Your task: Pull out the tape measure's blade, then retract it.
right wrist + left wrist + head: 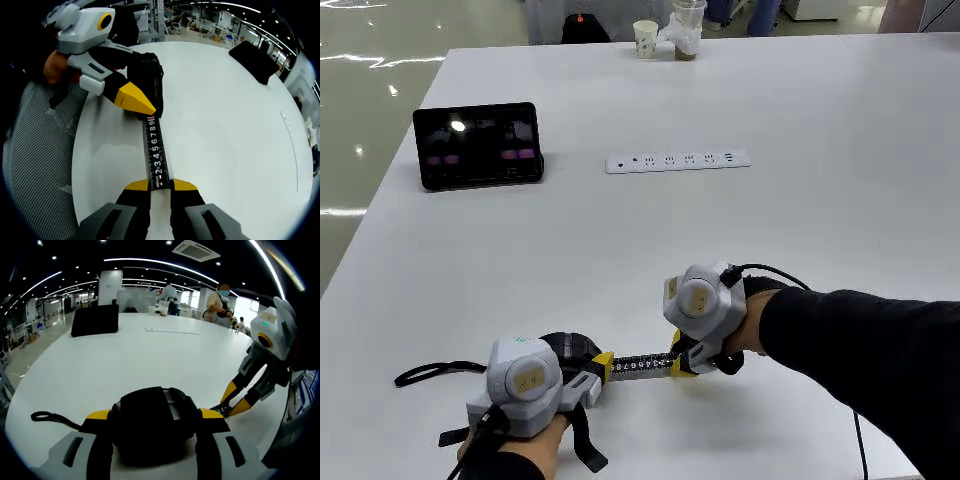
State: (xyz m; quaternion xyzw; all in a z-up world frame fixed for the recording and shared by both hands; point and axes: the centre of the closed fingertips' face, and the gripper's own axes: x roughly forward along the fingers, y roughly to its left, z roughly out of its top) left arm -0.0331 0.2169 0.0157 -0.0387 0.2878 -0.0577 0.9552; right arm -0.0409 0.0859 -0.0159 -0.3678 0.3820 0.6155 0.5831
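A black tape measure case (572, 352) lies on the white table near its front edge, and my left gripper (595, 372) is shut on it; the case (152, 422) sits between the yellow-tipped fingers in the left gripper view. A short length of black blade (640, 364) with white numbers runs right from the case. My right gripper (682, 362) is shut on the blade's free end. In the right gripper view the blade (154, 157) runs from the right gripper (160, 186) up to the case (148, 82), with marks 1 to 9 showing.
A black wrist strap (428, 373) trails left from the case. Farther back on the table (800, 200) are a dark tablet (477, 144), a white power strip (677, 160) and paper cups (646, 38). A black cable (855, 430) hangs by the right sleeve. People stand beyond the table's far end.
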